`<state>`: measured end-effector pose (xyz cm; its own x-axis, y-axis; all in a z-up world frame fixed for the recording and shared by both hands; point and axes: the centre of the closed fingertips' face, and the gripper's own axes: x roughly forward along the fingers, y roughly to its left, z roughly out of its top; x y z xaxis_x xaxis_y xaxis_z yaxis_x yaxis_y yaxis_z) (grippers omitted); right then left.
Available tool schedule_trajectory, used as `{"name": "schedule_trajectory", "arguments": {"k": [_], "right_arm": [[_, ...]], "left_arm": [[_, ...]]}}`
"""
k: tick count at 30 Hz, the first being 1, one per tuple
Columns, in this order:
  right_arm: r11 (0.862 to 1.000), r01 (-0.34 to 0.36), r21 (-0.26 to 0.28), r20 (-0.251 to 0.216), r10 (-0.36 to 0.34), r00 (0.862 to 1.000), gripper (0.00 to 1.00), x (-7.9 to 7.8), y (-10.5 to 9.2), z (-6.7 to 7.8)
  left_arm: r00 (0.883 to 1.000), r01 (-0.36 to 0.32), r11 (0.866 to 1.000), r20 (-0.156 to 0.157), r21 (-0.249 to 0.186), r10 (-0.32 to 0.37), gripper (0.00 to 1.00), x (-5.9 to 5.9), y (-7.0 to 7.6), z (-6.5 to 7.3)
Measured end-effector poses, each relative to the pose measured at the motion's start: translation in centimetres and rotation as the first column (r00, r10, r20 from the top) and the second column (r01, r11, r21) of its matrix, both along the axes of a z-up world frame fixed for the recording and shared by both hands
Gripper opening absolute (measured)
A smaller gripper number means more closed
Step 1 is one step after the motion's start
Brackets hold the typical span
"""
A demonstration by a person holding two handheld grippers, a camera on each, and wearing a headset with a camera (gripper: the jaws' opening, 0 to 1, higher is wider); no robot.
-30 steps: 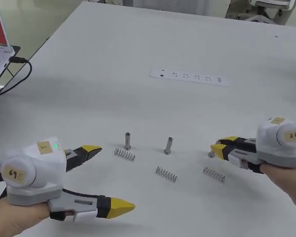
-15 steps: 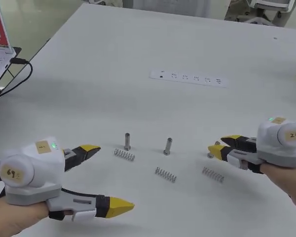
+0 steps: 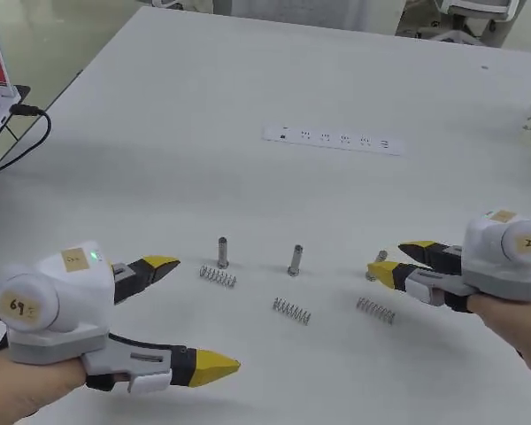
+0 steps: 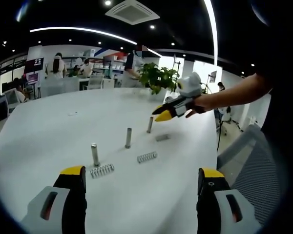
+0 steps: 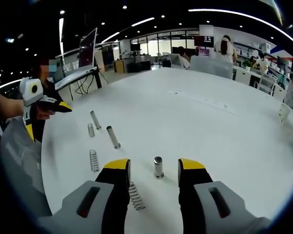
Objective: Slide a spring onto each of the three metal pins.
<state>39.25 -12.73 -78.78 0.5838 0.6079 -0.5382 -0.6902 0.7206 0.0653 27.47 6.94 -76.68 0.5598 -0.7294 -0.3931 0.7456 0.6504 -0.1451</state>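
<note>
Metal pin point(image 5: 158, 170) now stands btwn right gripper point(image 5: 154, 165) jaws, opened since a sec ago (unclamped). Spring point(image 5: 136, 196) lies just beside. Left gripper point(image 3: 209, 312) gapes, idle. Nothing threaded yet.

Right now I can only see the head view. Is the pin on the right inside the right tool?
Observer: Yes. In the right gripper view the pin stands upright between the right tool's open jaws, touching neither.
Operator: Is anyone else in the room?
Observer: Yes. The left gripper view shows people standing past the table.
Operator: Any plants?
Observer: One leafy plant, beyond the table's far edge.
</note>
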Motion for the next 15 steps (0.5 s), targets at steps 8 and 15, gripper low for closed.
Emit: {"name": "schedule_trajectory", "arguments": {"k": [8, 15], "right_arm": [[1.000, -0.024, 0.014, 0.013, 0.024, 1.000, 0.38, -1.2, 0.0, 0.8], [0.999, -0.035, 0.018, 0.024, 0.034, 0.999, 0.39, -1.7, -0.6, 1.2]], "left_arm": [[1.000, -0.004, 1.000, 0.008, -0.002, 0.004, 0.92, 0.1, 0.2, 0.1], [1.000, 0.000, 1.000, 0.005, 0.000, 0.000, 0.92, 0.2, 0.1, 0.0]]}}
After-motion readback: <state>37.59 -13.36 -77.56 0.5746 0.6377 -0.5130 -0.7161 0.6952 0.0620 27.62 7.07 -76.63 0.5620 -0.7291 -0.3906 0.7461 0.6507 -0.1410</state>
